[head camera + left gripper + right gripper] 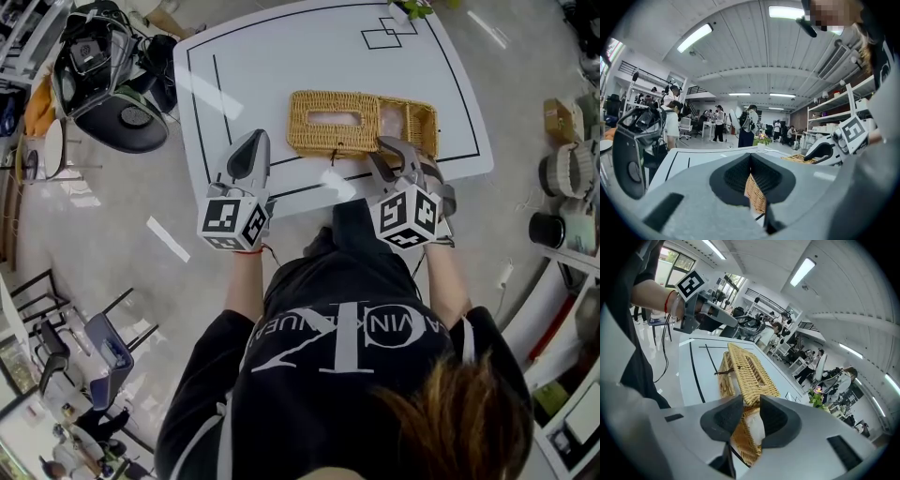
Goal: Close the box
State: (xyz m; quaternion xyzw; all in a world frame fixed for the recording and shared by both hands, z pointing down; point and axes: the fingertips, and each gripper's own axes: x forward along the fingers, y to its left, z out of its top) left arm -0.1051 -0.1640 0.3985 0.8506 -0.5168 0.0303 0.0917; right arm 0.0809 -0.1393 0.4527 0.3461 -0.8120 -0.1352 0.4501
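A woven wicker box (333,122) lies across the middle of the white table (244,75). Its lid (747,366), which has an oval slot, rests nearly flat over the box's left part, and the right-end compartment (422,127) stands uncovered. My right gripper (394,145) is at the lid's right edge. In the right gripper view my right gripper (751,399) has its jaws parted round that edge without pinching it, and white tissue (754,427) shows below. My left gripper (253,139) hovers left of the box near the table's front, shut and empty, as the left gripper (751,157) view confirms.
A small potted plant (412,9) stands at the table's far edge. Black equipment and bags (103,75) sit on the floor to the left. Shelves with pots (562,169) stand to the right. People (747,124) are standing in the room beyond the table.
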